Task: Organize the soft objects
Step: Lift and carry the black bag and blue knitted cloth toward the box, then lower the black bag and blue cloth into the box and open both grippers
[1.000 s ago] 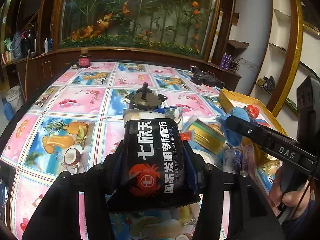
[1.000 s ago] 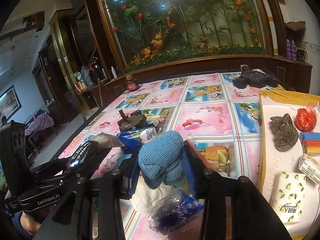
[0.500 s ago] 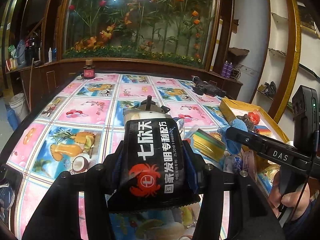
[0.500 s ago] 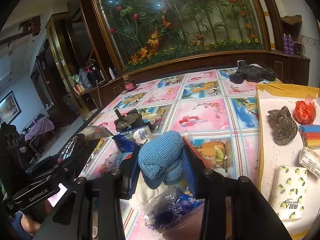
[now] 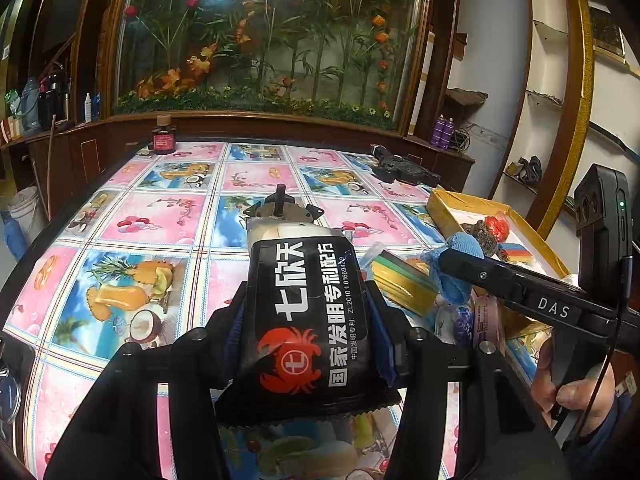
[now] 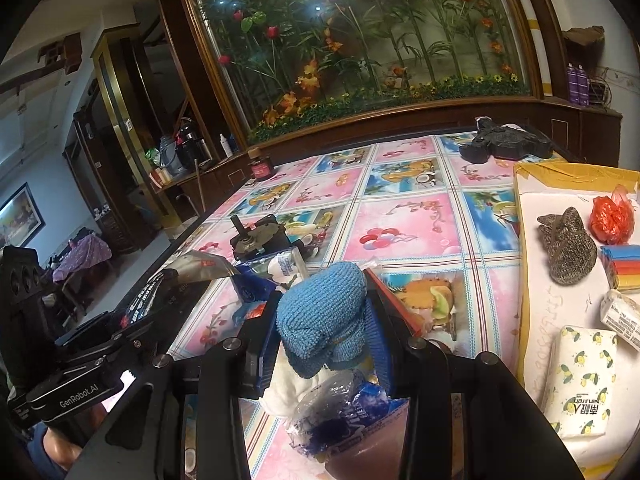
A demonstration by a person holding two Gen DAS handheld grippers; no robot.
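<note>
Your left hand-held gripper [image 5: 308,320] is clamped on a black foil pouch [image 5: 308,312]; it carries a red crab logo, large white Chinese characters and a small printed "ZL2010 1 0166942.9". The pouch is held up above the worktop [image 5: 160,216], which has a fruit-print cloth.

Your right hand-held gripper [image 6: 324,316] grips a blue knitted cloth [image 6: 320,312], jaws narrow around it. Its body reads "DAS" in the left view; the left one reads "GenRobot.AI" in the right view.

Under the blue cloth lies a heap: a white rag [image 6: 288,384], a clear blue-printed bag [image 6: 340,408], lettering too blurred to read. A small motor with a shaft [image 6: 256,240] sits beyond it, a red-labelled jar [image 6: 260,166] at the far edge, a black device [image 6: 504,144] at the far right corner.

The yellow-rimmed box [image 6: 520,248] on the right holds a grey knitted item [image 6: 568,248], a red plastic bag [image 6: 612,220], a stack of coloured cloths [image 6: 620,268], a white wrapped packet [image 6: 624,316] and a lemon-print tissue pack [image 6: 580,384] with upside-down print.
</note>
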